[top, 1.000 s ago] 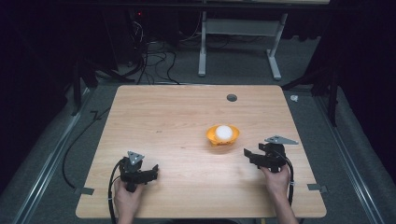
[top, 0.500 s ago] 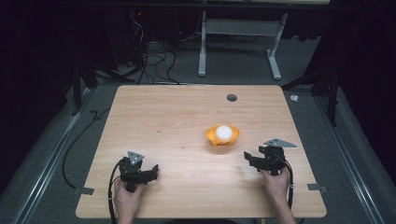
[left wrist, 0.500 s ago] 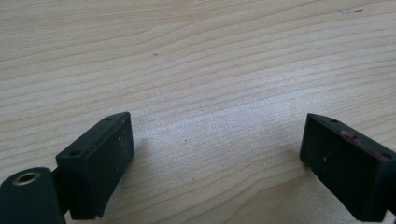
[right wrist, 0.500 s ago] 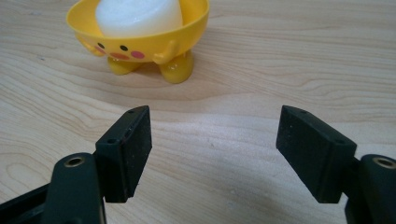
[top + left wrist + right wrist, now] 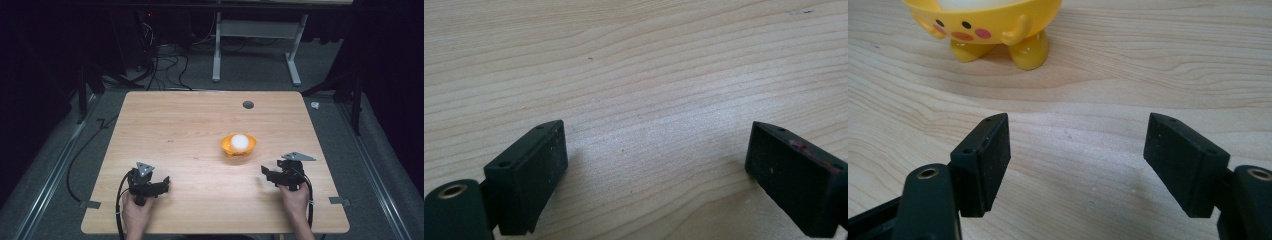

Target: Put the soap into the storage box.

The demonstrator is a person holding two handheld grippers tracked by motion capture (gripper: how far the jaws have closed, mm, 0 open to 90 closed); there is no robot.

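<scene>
A yellow chick-shaped egg cup (image 5: 239, 146) holding a white egg (image 5: 239, 141) stands on the wooden table (image 5: 200, 125), right of centre. In the right gripper view the cup (image 5: 990, 30) shows its painted face and two feet at the top left, a short way ahead of the jaws. My right gripper (image 5: 267, 174) rests near the front right, open, nothing between its jaws (image 5: 1078, 160). My left gripper (image 5: 163, 183) sits near the front left, open over bare wood (image 5: 654, 165).
A round grommet hole (image 5: 248, 105) is set near the table's far edge. Cables trail from both grippers off the front. Beyond the table lie floor cables (image 5: 160, 65) and a white desk frame (image 5: 255, 45). Metal rails (image 5: 50, 175) run along both sides.
My right gripper has drawn back toward the front edge and slightly away from the egg cup. The left gripper has stayed put.
</scene>
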